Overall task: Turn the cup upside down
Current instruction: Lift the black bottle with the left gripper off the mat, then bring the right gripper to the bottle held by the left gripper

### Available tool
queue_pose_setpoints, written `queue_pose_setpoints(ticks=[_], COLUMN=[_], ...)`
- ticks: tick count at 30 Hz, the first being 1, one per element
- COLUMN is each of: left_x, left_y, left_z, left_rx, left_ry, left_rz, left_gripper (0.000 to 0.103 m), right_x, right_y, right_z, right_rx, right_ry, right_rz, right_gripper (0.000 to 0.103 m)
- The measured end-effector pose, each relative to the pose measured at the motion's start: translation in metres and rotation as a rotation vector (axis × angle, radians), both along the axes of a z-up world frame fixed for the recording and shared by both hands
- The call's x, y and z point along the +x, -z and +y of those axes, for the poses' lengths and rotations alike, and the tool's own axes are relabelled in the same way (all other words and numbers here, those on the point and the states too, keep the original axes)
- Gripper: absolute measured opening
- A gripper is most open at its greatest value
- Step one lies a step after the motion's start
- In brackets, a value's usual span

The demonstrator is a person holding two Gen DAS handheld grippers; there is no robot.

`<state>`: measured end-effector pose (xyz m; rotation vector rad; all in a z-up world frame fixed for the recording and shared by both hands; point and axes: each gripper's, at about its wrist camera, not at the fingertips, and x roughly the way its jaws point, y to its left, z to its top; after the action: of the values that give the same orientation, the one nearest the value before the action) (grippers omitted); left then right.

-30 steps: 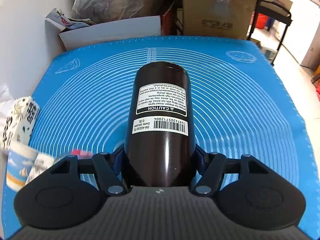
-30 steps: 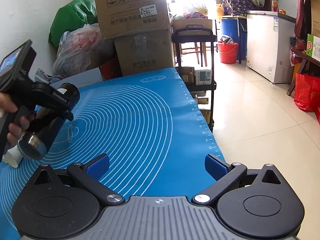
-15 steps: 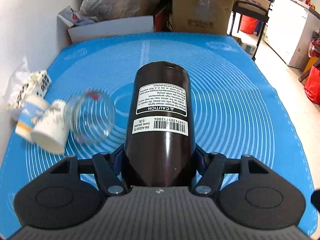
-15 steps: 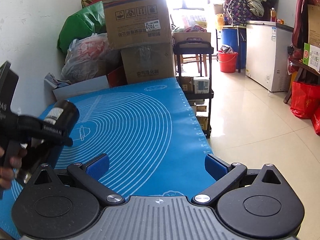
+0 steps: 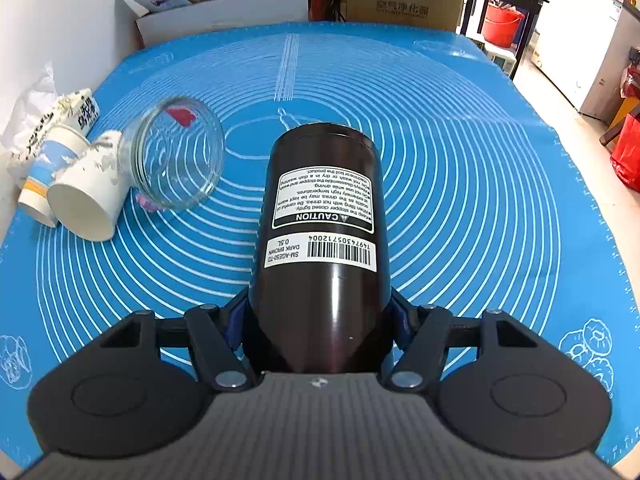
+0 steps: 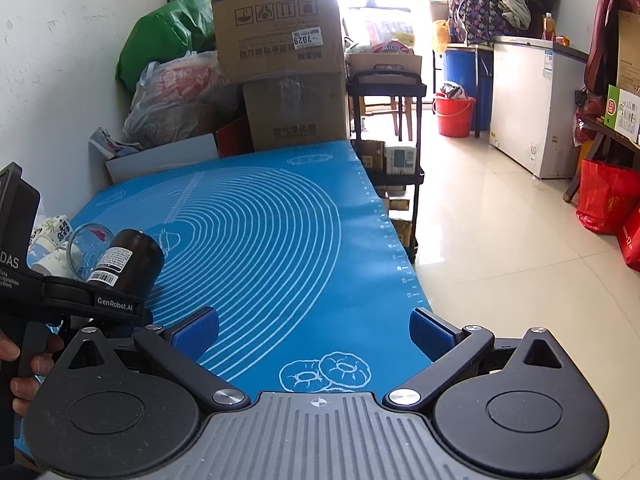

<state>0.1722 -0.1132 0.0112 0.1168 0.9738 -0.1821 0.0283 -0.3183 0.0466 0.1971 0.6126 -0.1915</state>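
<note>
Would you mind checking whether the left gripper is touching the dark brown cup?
Touching. In the left wrist view, the left gripper has its blue pads pressed against both sides of the dark brown cup, with no gap, holding it above the blue mat.

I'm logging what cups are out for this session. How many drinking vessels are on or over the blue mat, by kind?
Dark brown flask, held in the left gripper: 1
Clear glass, tipped over on the mat: 1
Paper cups, lying on their sides at the mat's left edge: 2
Total: 4
</note>
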Motion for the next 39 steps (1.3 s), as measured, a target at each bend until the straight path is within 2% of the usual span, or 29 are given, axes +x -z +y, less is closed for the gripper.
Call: queue_pose_setpoints(ticks=[11,17,18,19,33,39], left_x=[0.007,0.002,0.002,0.001,-0.009,-0.02], left_y=[0.004,-0.007,-0.009,-0.012,-0.034,-0.05], left_z=[0.006,0.004,0.004,0.005,0.019,0.042], left_rx=[-0.026,-0.012,-0.017,-0.022,-0.038,-0.039], left_ry=[0.001,0.022,0.021,0.019,0.018,0.013], left_rz=[0.048,0.001,-0.001,-0.007,-0.041,-0.074], left_gripper=[0.068,0.07,0.077,0.08,0.08,0.082], right_x=[0.006,0.006,0.006,0.006,0.006,0.013], right_y=[0.003,0.003,0.003,0.003,-0.004,-0.021], right_z=[0.002,0.002,0.002,0.003,0.011,0.024], right_rx=[-0.002,0.015,0.016,0.015,0.0,-0.002], right_ry=[-0.007,-0.005,-0.006,-0.008,-0.024,-0.062], right_rz=[0.016,0.022,0.024,0.024,0.013,0.002], right_gripper=[0.103,0.103,0.103,0.103,0.103,0.103])
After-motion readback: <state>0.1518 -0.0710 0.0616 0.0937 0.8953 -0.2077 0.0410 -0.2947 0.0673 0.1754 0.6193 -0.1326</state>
